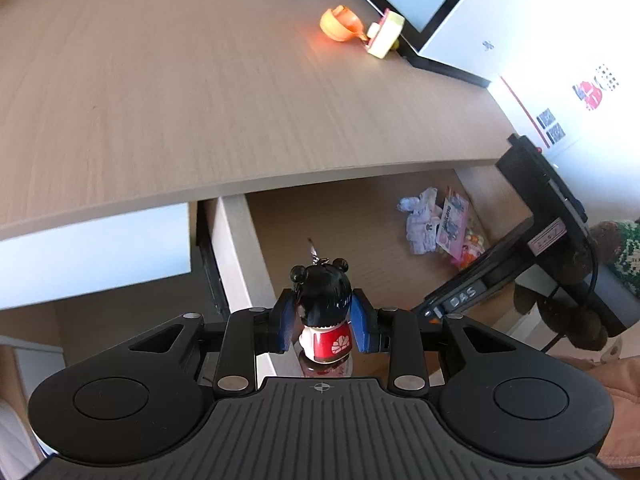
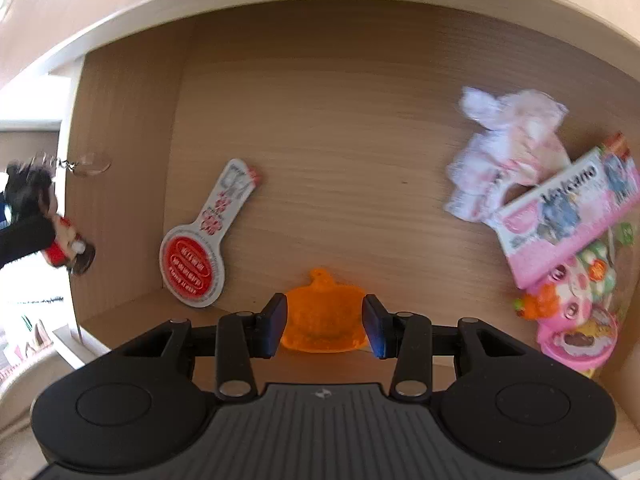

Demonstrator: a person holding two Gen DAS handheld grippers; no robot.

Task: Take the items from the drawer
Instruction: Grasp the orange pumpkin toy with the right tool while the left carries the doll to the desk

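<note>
Left wrist view: the left gripper (image 1: 325,318) has its blue pads closed on a small doll figure (image 1: 325,312) with black hair buns and a red dress, gripped at head height, its keyring loop sticking out past the fingertips. It is held above the open drawer (image 1: 240,248), near the drawer's left wall. Deeper in the drawer, to the right, lie a crumpled white wrapper (image 1: 420,220) and a pink packet (image 1: 452,222). On the desk top (image 1: 200,100) above the drawer sit an orange scoop (image 1: 340,24) and a yellow block (image 1: 386,34).

Right wrist view: the right gripper (image 2: 325,324) hangs over the drawer floor, jaws part-open and empty. An orange pumpkin-shaped piece (image 2: 322,312) lies on the drawer floor between the pads, which stand clear of it. Left of it lies a red-and-white paddle-shaped tag (image 2: 204,248).
</note>
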